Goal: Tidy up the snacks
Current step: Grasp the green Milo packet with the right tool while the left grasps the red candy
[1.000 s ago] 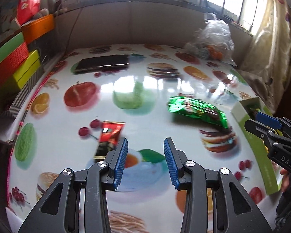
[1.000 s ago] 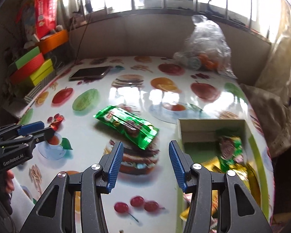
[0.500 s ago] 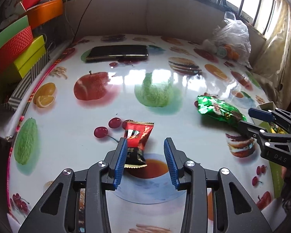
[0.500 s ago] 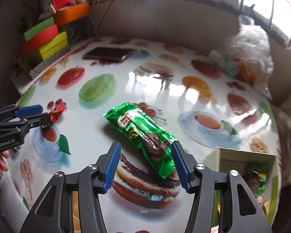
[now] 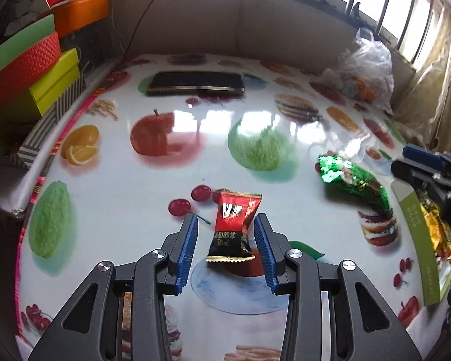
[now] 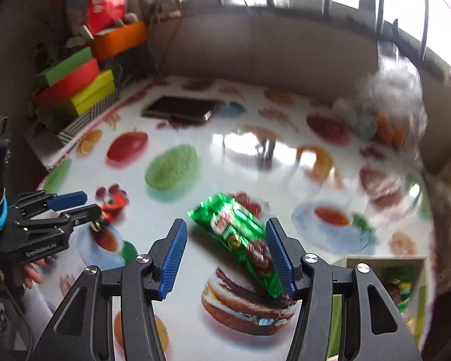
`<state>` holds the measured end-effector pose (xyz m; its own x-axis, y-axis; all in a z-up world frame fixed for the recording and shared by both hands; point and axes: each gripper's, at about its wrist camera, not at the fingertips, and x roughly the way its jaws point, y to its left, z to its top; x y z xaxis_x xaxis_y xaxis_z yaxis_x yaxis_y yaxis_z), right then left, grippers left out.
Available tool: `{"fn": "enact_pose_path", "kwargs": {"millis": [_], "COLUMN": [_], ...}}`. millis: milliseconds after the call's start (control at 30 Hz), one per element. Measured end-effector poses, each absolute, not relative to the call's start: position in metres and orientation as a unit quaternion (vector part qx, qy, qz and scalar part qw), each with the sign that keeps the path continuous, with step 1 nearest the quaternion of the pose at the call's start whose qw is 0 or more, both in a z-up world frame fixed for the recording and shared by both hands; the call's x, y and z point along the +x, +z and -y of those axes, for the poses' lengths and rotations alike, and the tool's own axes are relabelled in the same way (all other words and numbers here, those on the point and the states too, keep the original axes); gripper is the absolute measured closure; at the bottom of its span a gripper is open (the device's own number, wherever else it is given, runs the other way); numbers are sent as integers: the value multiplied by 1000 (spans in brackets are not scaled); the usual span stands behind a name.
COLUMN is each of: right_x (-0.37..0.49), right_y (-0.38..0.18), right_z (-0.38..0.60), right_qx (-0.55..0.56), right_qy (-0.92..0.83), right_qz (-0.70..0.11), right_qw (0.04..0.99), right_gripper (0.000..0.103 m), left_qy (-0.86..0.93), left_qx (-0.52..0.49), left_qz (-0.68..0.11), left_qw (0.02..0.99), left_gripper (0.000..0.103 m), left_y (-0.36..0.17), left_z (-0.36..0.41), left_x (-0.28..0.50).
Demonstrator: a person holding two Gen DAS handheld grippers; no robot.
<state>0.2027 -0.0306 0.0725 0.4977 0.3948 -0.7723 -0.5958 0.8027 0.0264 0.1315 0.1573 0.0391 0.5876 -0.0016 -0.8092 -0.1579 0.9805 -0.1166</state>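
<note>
A small red-and-black snack packet (image 5: 233, 225) lies flat on the fruit-print table. My left gripper (image 5: 225, 222) is open and straddles it, with a gap at the left pad. A long green biscuit packet (image 6: 240, 234) lies slanted on the table between the fingers of my right gripper (image 6: 225, 228). That gripper is open, and its right pad is close against the packet's near end. In the left wrist view the green packet (image 5: 354, 180) and the right gripper (image 5: 418, 165) show at the right. The right wrist view shows the left gripper (image 6: 91, 206) beside the red packet (image 6: 117, 204).
A green open box (image 5: 418, 234) holding several snacks stands at the table's right edge; its white wall (image 6: 385, 260) shows. A dark phone (image 5: 195, 82) lies at the back. A plastic bag (image 5: 366, 72) sits back right, stacked coloured boxes (image 5: 36, 69) at left.
My left gripper has moved forward until the red packet lies between its fingers. My right gripper has swung left from the box to the green packet and its jaws have widened a little.
</note>
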Motion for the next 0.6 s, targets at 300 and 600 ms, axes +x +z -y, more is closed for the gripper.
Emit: {"fn": "enact_pose_path", "kwargs": {"millis": [300, 600], "right_x": [185, 166], "right_y": [129, 166], "right_z": [25, -16], "right_qx": [-26, 47], "right_qy": [295, 309], "right_qz": [-391, -353], "right_qw": [871, 882], "right_gripper": [49, 49], "left_qy": [48, 74], "left_qx": [-80, -66], "left_qz": [-426, -411], "left_qw": [900, 906], "left_gripper": [63, 63], "left_y": [72, 102], "left_z": [-164, -180], "left_x": [104, 69]}}
